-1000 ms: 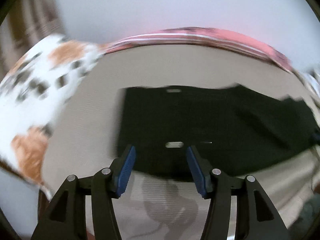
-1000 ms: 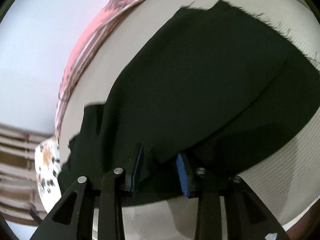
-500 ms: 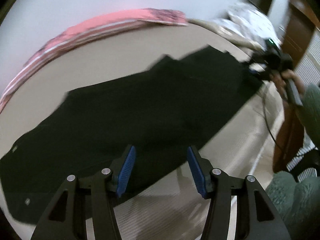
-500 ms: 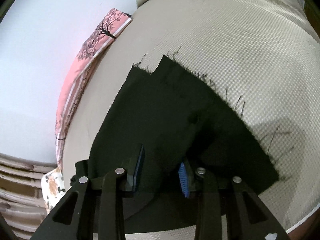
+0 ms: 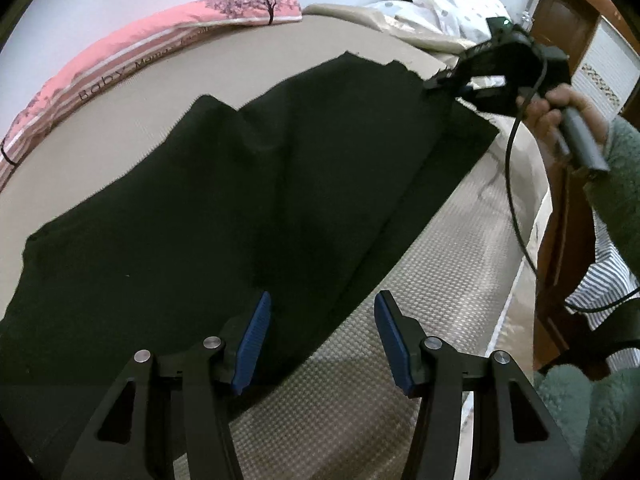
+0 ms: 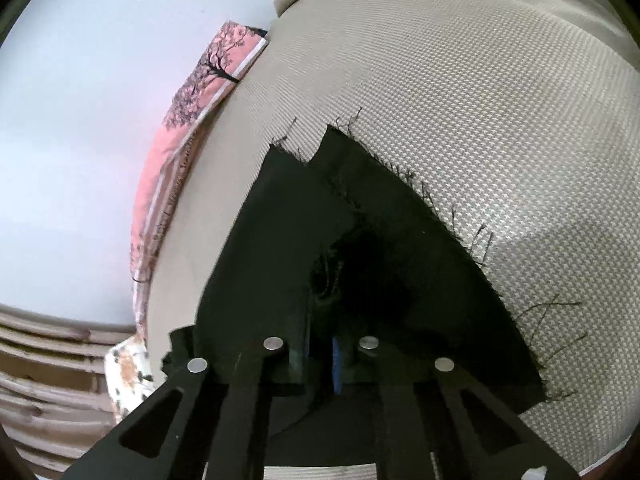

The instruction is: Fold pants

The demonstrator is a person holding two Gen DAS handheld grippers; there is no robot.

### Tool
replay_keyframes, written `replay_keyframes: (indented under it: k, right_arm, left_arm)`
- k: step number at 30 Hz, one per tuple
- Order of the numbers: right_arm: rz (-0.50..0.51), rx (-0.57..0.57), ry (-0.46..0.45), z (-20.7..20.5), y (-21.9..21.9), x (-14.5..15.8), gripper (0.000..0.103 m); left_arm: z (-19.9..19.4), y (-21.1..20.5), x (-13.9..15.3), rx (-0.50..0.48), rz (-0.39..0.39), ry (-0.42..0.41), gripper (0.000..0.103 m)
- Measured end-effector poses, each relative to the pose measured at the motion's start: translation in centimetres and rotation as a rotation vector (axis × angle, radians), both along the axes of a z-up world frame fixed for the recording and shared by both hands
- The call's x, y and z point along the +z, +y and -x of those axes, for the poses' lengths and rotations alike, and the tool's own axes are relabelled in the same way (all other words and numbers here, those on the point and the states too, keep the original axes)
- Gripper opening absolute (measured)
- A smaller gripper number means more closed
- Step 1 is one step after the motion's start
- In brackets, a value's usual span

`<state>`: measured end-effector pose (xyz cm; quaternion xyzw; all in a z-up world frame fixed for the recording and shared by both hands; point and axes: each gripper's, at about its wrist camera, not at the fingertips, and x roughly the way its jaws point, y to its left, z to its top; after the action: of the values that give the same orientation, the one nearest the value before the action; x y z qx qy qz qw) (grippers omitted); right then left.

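Observation:
Black pants (image 5: 248, 184) lie flat on the beige bed, legs doubled, frayed hem at the far right. My left gripper (image 5: 320, 340) is open and empty, hovering over the near edge of the pant leg. My right gripper shows in the left wrist view (image 5: 444, 80) at the hem end. In the right wrist view the right gripper (image 6: 320, 356) is shut on the pants' frayed hem (image 6: 360, 240), the cloth bunched between its blue pads.
The beige woven mattress (image 5: 400, 360) runs under the pants. A pink blanket (image 5: 160, 44) lies along the wall. A white dotted pillow (image 5: 452, 0) and a wooden bed frame (image 5: 560, 40) stand at the right. The person's arm (image 5: 616, 184) is at the right edge.
My left gripper has swung from the waistband end toward the legs and stayed open. My right gripper has moved to the hem and closed on it.

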<state>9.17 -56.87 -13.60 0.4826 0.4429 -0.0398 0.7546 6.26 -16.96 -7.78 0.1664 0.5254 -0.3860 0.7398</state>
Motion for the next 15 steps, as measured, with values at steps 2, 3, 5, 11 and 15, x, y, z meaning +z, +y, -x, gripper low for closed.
replay_keyframes:
  k: [2,3,5,11,15]
  right_arm:
    - [-0.006,0.001,-0.023,0.1,-0.2,0.6,0.006]
    - [-0.002,0.002,-0.029,0.1,-0.3,0.9,0.006]
    - [0.000,0.010,-0.050,-0.1,-0.3,1.6,0.005]
    - [0.025,-0.007,-0.082,0.0,-0.6,3.1,0.004]
    - [0.053,-0.017,-0.104,1.3,-0.5,4.1,0.004]
  left_arm:
    - [-0.3,-0.2,-0.4,0.012,-0.012,-0.002,0.054]
    - [-0.4,-0.4,-0.6,0.015,-0.015,-0.002,0.053]
    - [-0.6,-0.6,-0.8,0.019,-0.009,-0.001,0.043]
    - [-0.7,-1.4,-1.2,0.001,-0.010,-0.014,0.013]
    - [-0.6,-1.7,-0.9,-0.003,-0.006,-0.028,0.009]
